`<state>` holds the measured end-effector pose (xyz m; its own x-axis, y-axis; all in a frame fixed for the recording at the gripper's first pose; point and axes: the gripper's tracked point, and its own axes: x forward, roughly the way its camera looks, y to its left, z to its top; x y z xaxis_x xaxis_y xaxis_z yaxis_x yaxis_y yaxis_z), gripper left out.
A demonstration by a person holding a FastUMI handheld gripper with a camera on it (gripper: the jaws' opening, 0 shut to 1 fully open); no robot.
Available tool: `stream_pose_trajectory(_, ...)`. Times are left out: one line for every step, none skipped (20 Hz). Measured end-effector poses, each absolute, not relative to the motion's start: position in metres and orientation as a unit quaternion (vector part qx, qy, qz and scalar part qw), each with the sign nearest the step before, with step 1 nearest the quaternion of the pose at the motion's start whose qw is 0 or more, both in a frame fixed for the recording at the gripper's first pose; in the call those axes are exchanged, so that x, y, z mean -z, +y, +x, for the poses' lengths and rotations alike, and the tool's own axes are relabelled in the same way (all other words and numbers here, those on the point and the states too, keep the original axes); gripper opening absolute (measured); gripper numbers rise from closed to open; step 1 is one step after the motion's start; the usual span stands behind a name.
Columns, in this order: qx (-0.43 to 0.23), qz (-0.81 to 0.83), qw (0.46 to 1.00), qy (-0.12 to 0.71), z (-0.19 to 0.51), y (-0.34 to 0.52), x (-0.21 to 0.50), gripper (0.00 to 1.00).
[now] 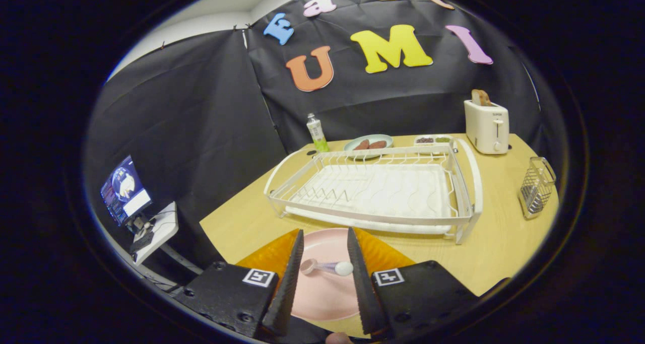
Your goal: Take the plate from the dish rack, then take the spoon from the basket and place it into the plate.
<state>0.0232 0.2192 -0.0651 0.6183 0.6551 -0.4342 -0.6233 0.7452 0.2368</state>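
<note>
A pink plate (322,288) lies flat on the wooden table, right between my fingers and in front of the dish rack. A small spoon (326,267) with a translucent handle lies across the plate, untouched by either finger. My gripper (325,246) hovers over the plate with its jaws apart and nothing held. The white wire dish rack (375,193) stands just beyond the plate with no dishes in it. A metal mesh basket (536,188) stands to the right of the rack.
Behind the rack stand a small bottle (316,132), a plate with sausages (369,144), a small tray of food (433,140) and a white toaster (487,125). A monitor (123,190) sits on a side stand off the table's left edge.
</note>
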Motion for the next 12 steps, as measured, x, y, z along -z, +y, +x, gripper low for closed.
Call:
stream_pose_trajectory(-0.353,0.034,0.902,0.248,0.027,0.220,0.064,0.64)
stream_pose_trajectory(-0.349,0.033,0.905,0.241,0.027,0.217,0.059,0.66)
stream_pose_trajectory(-0.343,0.030,0.910,0.233,0.032,0.216,0.058,0.74)
stream_pose_trajectory(-0.336,0.026,0.915,0.223,0.034,0.212,0.053,0.77)
stream_pose_trajectory(-0.328,0.024,0.920,0.212,0.037,0.210,0.049,0.81)
stream_pose_trajectory(-0.320,0.021,0.926,0.201,0.038,0.208,0.045,0.82)
stream_pose_trajectory(-0.311,0.018,0.931,0.189,0.041,0.206,0.039,0.83)
stream_pose_trajectory(-0.301,0.014,0.937,0.175,0.042,0.203,0.033,0.83)
stream_pose_trajectory(-0.290,0.003,0.943,0.162,0.045,0.198,0.028,0.83)
stream_pose_trajectory(-0.274,-0.007,0.951,0.144,0.049,0.191,0.023,0.87)
stream_pose_trajectory(-0.258,-0.013,0.958,0.126,0.051,0.184,0.014,0.91)
stream_pose_trajectory(-0.243,-0.016,0.964,0.110,0.052,0.178,0.010,0.92)
